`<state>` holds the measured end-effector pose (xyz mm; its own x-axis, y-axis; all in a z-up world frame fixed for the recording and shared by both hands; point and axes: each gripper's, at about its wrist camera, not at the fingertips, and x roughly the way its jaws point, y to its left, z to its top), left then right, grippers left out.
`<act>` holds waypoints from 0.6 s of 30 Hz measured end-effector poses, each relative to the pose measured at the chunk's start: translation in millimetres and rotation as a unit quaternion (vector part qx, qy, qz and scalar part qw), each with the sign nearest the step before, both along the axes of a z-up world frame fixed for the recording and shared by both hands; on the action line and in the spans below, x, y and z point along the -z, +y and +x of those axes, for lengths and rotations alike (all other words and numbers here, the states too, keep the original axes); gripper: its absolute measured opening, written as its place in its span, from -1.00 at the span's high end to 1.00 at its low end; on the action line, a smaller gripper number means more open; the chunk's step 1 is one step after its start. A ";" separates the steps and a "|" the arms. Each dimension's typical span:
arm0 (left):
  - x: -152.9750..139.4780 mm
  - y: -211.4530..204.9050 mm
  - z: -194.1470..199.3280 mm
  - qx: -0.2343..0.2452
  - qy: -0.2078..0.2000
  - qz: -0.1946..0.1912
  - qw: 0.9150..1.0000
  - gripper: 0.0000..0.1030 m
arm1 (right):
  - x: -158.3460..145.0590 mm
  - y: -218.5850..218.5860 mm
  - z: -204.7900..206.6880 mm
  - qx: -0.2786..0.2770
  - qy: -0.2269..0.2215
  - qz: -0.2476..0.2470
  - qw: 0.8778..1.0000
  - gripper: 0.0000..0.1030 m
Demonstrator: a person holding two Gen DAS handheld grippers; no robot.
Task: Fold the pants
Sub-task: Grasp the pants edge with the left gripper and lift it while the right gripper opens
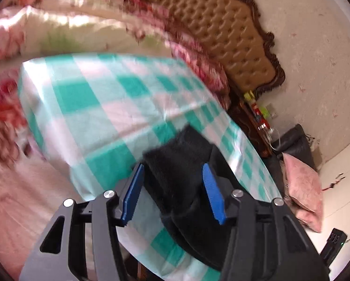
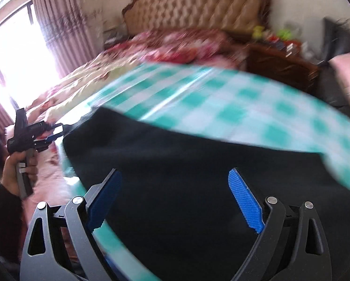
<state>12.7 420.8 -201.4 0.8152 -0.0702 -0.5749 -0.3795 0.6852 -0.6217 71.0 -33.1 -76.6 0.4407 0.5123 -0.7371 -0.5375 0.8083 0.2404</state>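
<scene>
The pants (image 2: 186,175) are black and lie on a table covered with a green and white checked cloth (image 2: 221,98). In the left wrist view an end of the pants (image 1: 179,164) sits between the blue pads of my left gripper (image 1: 172,171), whose jaws stand open around it. My right gripper (image 2: 175,178) is open above the broad black cloth, pads wide apart. The left gripper also shows in the right wrist view (image 2: 55,133), held in a hand at the pants' far left end. Both views are blurred.
A bed with a floral quilt (image 1: 81,23) and a tufted headboard (image 1: 221,35) stands behind the table. A dark nightstand (image 2: 280,65) with small items, a pink cushion (image 1: 303,192) and a bright curtained window (image 2: 17,53) are around.
</scene>
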 end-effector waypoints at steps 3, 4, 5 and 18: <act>-29.9 -14.0 -9.3 -0.011 -0.021 0.109 0.994 -0.13 | 10.5 37.0 -12.5 0.000 -0.025 -0.010 1.000 -0.78; -37.2 -23.0 -10.7 -0.005 -0.032 0.141 0.989 -0.32 | 16.1 47.5 -19.0 -0.011 -0.034 -0.007 0.999 -0.78; -44.5 -36.0 -9.2 0.004 -0.037 0.180 0.983 -0.37 | 20.1 52.1 -18.9 -0.015 -0.032 -0.008 0.999 -0.78; 6.7 -97.7 101.9 0.153 0.114 0.220 0.957 0.97 | 71.2 92.0 -32.4 -0.068 0.009 -0.084 0.994 -0.81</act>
